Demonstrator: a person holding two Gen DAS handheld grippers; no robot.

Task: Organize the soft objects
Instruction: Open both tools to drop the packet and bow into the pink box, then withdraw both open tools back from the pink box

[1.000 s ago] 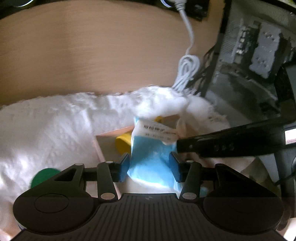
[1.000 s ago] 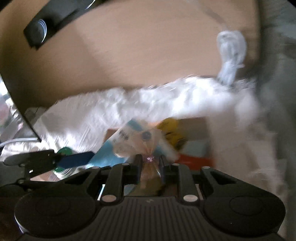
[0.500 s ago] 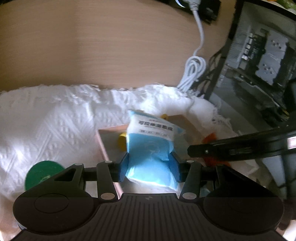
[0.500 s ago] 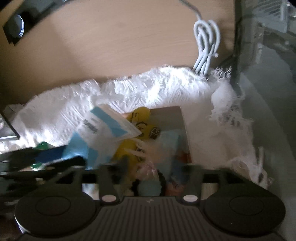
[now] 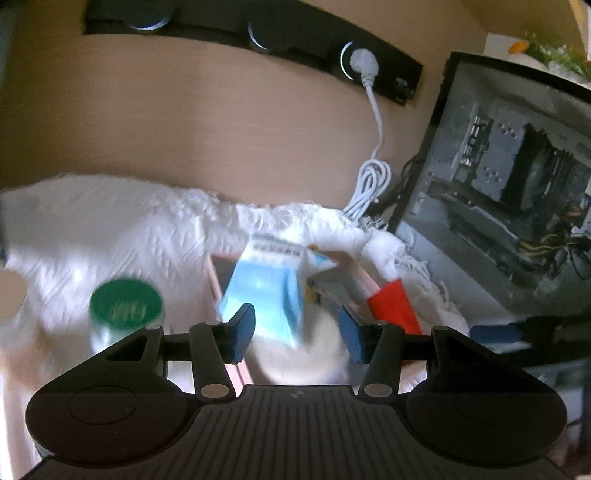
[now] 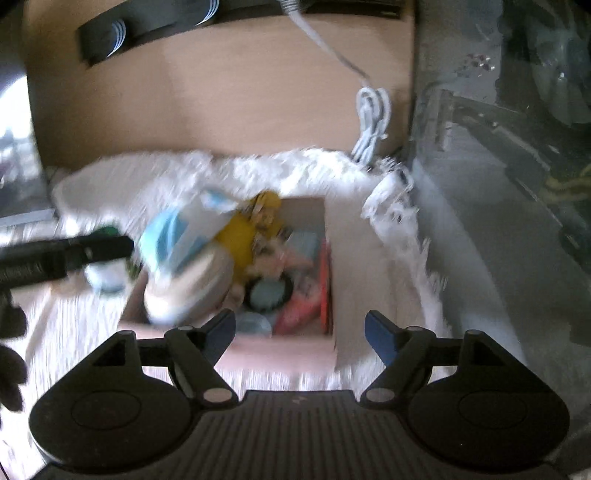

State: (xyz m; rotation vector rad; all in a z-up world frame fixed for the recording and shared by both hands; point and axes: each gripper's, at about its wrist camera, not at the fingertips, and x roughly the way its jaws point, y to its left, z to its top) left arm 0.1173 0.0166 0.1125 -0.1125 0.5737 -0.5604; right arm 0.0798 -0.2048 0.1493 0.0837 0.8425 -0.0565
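Observation:
A blue and white soft packet (image 5: 266, 288) lies tilted over the left edge of a cardboard box (image 6: 306, 347) on a white fluffy cloth (image 5: 122, 236). My left gripper (image 5: 295, 334) is open, its jaws on either side of the packet's near end, no longer pinching it. The packet also shows in the right wrist view (image 6: 181, 240), leaning on a pale round item (image 6: 188, 288). My right gripper (image 6: 299, 332) is wide open and empty, above the box's near wall. A yellow soft toy (image 6: 251, 229) and other soft items fill the box.
A green-lidded jar (image 5: 125, 302) stands on the cloth left of the box. A red flap or item (image 5: 395, 306) shows at the box's right side. A glass-sided computer case (image 5: 509, 177) is at the right, with a coiled white cable (image 5: 373, 184) and a power strip (image 5: 258, 33) on the desk.
My left gripper opened and let go of the blue packet, which dropped onto the box. My right gripper opened wide, released its small item and pulled back and up.

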